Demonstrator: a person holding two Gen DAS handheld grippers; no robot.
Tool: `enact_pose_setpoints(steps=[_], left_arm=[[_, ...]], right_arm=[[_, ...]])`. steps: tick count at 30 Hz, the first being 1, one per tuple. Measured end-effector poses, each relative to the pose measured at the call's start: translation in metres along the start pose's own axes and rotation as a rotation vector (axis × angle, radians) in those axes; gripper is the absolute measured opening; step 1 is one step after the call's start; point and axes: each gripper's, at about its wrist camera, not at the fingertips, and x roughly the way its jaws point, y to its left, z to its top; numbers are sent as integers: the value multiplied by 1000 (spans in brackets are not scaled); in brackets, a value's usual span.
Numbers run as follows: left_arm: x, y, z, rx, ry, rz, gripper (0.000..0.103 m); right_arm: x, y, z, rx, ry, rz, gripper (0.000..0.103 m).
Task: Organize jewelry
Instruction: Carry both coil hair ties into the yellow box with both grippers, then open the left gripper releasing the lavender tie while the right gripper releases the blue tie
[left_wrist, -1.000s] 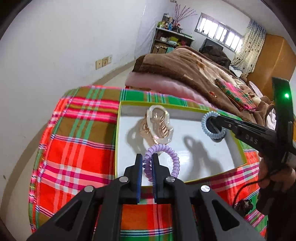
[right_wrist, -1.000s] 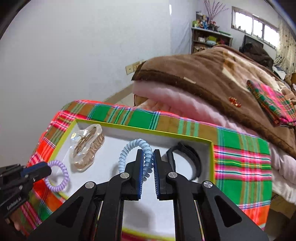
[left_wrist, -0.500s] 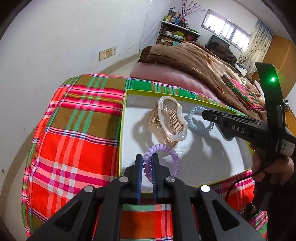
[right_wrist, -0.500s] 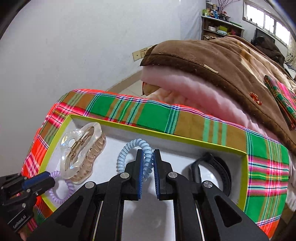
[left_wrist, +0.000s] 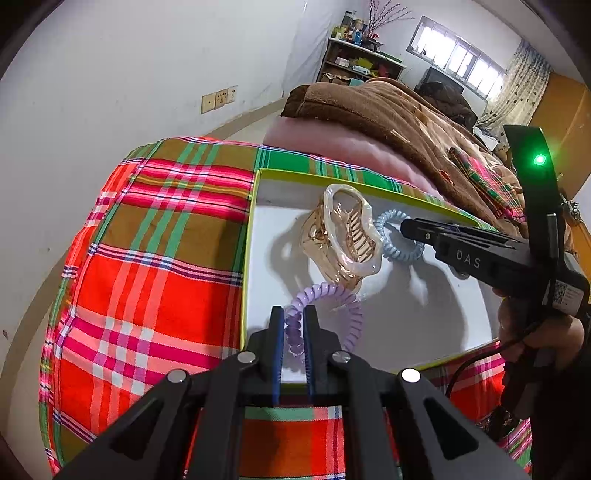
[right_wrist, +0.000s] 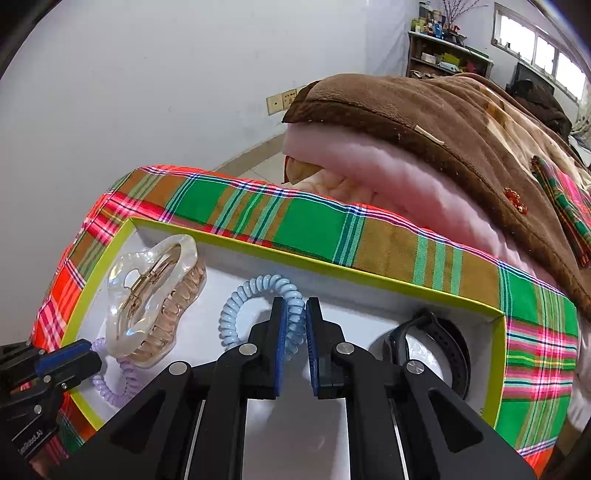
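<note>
With clip (right_wrist: 155, 299) and watch (right_wrist: 439, 347) boxed (right_wrist: 354, 271), your left claw (left_wrist: 294, 325) pinches the purple coil (left_wrist: 325, 314), your right claw (right_wrist: 294, 321) the blue coil (right_wrist: 255, 299); both await release.

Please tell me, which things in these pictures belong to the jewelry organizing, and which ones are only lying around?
Belong to the job:
- purple spiral hair tie, in the left gripper
- light blue spiral hair tie, in the right gripper
- translucent claw hair clip
- black wristband
- white tray with yellow-green rim

Only lying around:
- brown fleece blanket
- pink quilt
- plaid cloth

Both wrist views close, sharing tray (left_wrist: 255, 236) interior
</note>
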Motion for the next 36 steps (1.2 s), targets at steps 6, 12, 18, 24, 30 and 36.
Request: enact_pose_setpoints(steps=[6, 12, 18, 24, 30, 36], left_arm=[[2, 0, 2, 0, 1, 1, 13], [4, -3, 1, 9, 8, 2, 19], [1, -5, 0, 11, 4, 5, 22], [-8, -8, -1, 20, -15, 2, 36], [-25, -11, -2, 24, -44, -6, 39], [-44, -18, -8, 41, -66, -30, 43]], right_arm=[[3, -1, 0, 3, 8, -8, 13], [2, -1, 0, -5, 6, -19, 14], [-3, 2, 0, -12, -13, -25, 18], [-15, 4, 0, -10, -39, -23, 25], [-35, 5, -4, -2, -72, -19, 26], [-64, 9, -15, -9, -118, -8, 31]])
